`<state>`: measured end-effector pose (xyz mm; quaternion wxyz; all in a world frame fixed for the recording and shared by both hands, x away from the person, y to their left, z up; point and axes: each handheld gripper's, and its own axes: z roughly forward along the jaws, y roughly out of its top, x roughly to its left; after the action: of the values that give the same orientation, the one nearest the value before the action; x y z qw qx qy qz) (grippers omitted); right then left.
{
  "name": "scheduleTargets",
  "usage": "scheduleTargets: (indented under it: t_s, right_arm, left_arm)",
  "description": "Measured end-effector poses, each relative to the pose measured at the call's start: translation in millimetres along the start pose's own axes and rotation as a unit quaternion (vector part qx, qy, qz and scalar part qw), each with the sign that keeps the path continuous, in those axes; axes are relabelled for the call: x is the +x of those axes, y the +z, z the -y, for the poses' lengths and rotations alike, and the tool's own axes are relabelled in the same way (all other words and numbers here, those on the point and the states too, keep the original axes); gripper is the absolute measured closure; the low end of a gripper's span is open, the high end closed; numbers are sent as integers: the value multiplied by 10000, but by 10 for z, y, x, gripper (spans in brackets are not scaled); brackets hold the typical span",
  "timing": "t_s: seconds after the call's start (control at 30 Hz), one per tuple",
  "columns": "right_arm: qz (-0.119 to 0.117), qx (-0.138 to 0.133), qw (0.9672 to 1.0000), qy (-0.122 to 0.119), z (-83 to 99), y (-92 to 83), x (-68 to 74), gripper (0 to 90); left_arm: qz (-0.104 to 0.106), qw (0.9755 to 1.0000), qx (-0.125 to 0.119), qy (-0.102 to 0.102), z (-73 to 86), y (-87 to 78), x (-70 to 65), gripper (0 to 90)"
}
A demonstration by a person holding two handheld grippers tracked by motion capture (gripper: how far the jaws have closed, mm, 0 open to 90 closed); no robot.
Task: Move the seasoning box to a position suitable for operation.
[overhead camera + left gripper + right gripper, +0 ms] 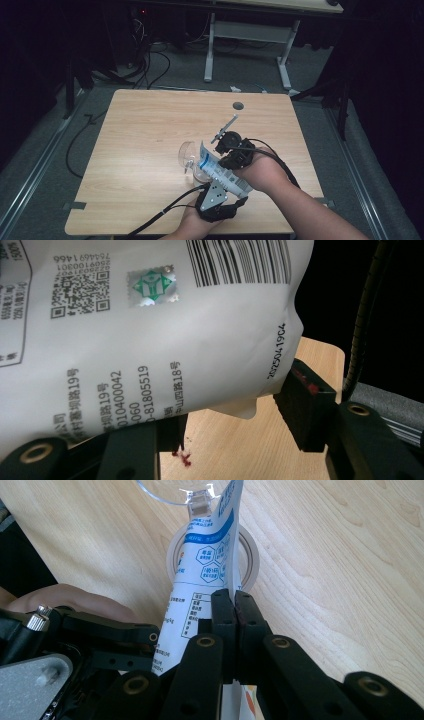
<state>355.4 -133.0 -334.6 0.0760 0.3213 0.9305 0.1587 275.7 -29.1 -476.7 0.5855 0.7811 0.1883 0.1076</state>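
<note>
The wooden table [150,150] carries the work near the middle of its near edge, where both of the person's hands come in. A white printed pouch [222,172] is held above the table there, slanting from the near edge up toward a clear glass [189,152] that lies on its side just beyond it. In the right gripper view the pouch's narrow top end reaches to the glass's rim, with a ring of tape [250,555] lying flat on the table under it.

The left claw [216,199], nearest the near edge, stands half closed around the pouch's lower end, its jaws either side of the bulging white film [150,340]. The right claw [235,150] is pinched tight on the pouch's thin edge [210,570], its jaws meeting with only the film between them.
</note>
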Motion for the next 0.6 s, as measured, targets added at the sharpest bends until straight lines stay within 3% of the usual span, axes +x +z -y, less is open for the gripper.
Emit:
scheduleTargets:
  t_s: [0.6]
  right_arm:
    - [25,26,10000,-31,-36,5,-8,898]
  left_arm:
    - [-4,10000,-38,-16,-17,-4,13,504]
